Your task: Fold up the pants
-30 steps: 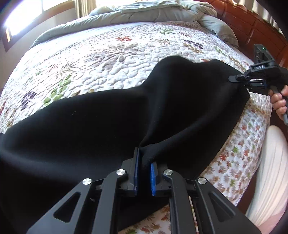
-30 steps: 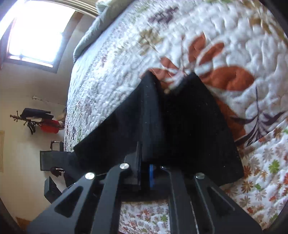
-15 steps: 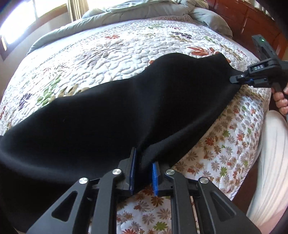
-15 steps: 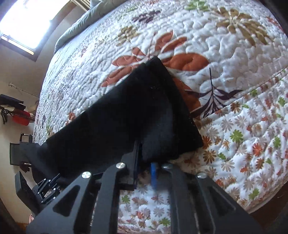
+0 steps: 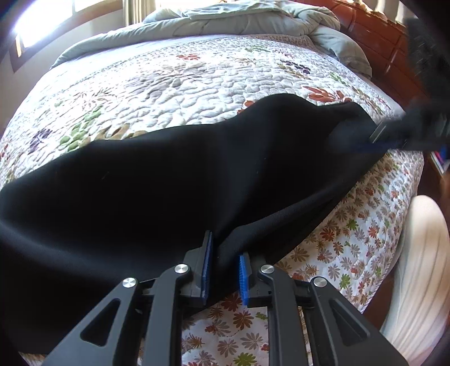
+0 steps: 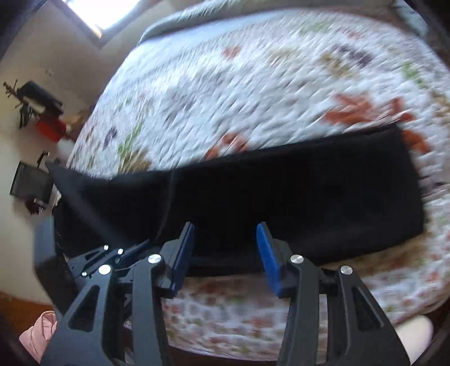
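The black pants point(image 5: 174, 180) lie stretched lengthwise across the near part of a bed, on a white quilt point(image 5: 180, 84) stitched in pebble-like bumps and printed with leaves and flowers in rust, green and purple. The cloth is a plain, matte, deep black that swallows almost all detail; only soft ridges and a shallow hollow show where it sags along its length. Its far edge runs in a wavy line over the quilt, and its near edge hangs close to the side of the bed. In the right wrist view the pants point(image 6: 295, 197) read as a long dark band with a fairly square end at the right, and a faint seam crosses the cloth toward the left.

The left gripper point(image 5: 223, 270) is pinched on a gathered fold at the near edge of the pants, the fabric bunched up between its blue pads point(image 5: 206, 267) with only a narrow gap across the fold. The right gripper point(image 6: 225, 253) has just been opening: its jaws stand apart with bare space between them, the blue pads point(image 6: 267, 253) touching nothing, and the pants lie beyond the fingertips. This view is smeared with motion blur. In the left wrist view the right gripper point(image 5: 391, 138) shows as a blurred dark shape at the far end of the pants.

A rumpled grey comforter point(image 5: 253, 22) is heaped at the far end of the bed
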Demonstrator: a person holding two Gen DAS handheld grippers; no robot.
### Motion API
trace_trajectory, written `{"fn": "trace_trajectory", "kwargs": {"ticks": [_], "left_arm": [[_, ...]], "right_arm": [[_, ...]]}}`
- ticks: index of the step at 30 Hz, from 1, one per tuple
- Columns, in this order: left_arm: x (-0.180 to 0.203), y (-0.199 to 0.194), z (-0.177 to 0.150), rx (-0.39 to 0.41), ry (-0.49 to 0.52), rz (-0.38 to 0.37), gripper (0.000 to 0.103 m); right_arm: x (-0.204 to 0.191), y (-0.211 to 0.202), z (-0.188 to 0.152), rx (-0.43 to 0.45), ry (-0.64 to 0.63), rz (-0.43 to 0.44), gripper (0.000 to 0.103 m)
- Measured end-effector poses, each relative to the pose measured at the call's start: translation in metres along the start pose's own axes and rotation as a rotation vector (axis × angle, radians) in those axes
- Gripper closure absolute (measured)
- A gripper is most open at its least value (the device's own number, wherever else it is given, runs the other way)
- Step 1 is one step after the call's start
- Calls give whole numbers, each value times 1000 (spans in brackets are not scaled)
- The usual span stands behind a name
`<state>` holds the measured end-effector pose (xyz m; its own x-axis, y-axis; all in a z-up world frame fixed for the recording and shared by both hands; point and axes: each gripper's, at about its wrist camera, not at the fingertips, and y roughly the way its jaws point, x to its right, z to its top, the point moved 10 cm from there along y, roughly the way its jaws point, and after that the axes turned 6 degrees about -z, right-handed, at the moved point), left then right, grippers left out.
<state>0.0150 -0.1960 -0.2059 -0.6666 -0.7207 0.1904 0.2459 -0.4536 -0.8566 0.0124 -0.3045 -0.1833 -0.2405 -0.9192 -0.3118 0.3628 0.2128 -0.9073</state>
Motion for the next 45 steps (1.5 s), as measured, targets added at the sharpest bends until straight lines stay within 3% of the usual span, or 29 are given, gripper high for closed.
{"fn": "trace_trajectory", "kwargs": {"ticks": [2,4,6,7,8,10,13,16,19,21,22,24,25,26,27,37,40,43,45], "left_arm": [[-1,-3,0,2,-18,-11,84],[-1,-8,-2,-13,-27,-22,78],[-4,-20,-4,-26,-62,-21,58],[-9,-32,-4,-9,-115,-38,32],[-17,-44,-3,21,-168,-47,16],[-35,-64,-3,54,-253,-41,14],[-86,-84,-8,48,-421,22,14],[-133,-93,-9,55,-575,37,15],[-168,-95,-1,50,-671,26,15],[-191,-93,2,27,-714,59,15],[-199,-92,0,13,-732,74,18],[-210,-88,-2,3,-765,60,53],[-212,-87,-6,-3,-778,33,76],[-212,-83,-7,-7,-795,1,88],[-211,-82,-11,2,-800,-13,93],[-174,-131,-69,158,-742,104,94],[-164,-126,-90,158,-747,121,94],[-167,-112,-100,158,-779,109,94],[-171,-107,-99,164,-769,106,94]], "right_arm": [[-8,29,-10,-77,10,-36,55],[-9,39,-13,-53,-7,-66,55],[-14,39,-14,-46,-29,-85,55],[-15,40,-13,-45,-37,-92,55],[-13,44,-12,-41,-38,-96,55],[-15,53,-9,-32,-31,-94,55],[-9,48,-14,-19,-31,-98,55],[-11,48,-13,-8,-37,-106,54],[-9,46,-13,-5,-37,-100,54],[-7,45,-16,-4,-31,-92,54],[-7,43,-18,-3,-31,-90,54],[-7,43,-19,0,-33,-87,54],[-7,42,-19,2,-34,-86,54],[-6,41,-19,3,-34,-84,54],[-6,41,-19,4,-34,-83,54],[1,38,-16,-36,7,-31,54],[1,36,-14,-48,-5,-52,54],[-6,28,-13,-47,-65,-134,50],[-25,19,-12,-20,-114,-125,50]]}}
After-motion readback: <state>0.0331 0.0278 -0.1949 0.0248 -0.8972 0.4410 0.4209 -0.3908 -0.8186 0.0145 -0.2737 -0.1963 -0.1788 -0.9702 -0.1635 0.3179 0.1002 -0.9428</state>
